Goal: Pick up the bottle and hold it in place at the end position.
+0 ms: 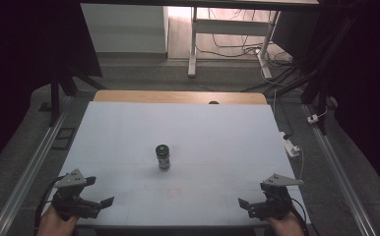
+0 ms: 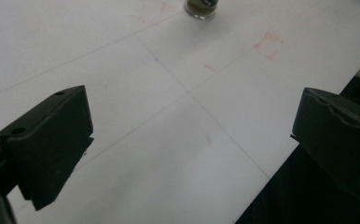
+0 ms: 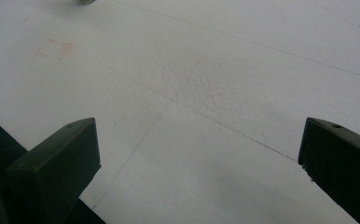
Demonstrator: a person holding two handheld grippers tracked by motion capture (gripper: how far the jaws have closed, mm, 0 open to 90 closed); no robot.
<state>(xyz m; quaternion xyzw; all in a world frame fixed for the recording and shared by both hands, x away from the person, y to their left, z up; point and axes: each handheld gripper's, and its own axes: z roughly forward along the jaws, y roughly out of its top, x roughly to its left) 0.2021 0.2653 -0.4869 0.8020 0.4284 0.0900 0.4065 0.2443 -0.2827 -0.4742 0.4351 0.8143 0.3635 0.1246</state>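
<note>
Small dark jar w/ green lid (image 1: 163, 157) is standing upright mid-tabletop (image 1: 217, 132), nothing touching it. Left tongs (image 1: 98, 196) & right tongs (image 1: 249, 205) are hovering wide, empty, at near corners, well apart from jar. Prob. pre-reach; next move is calling for one to approach. Plenty of open room; near edge is sitting close under both.
</note>
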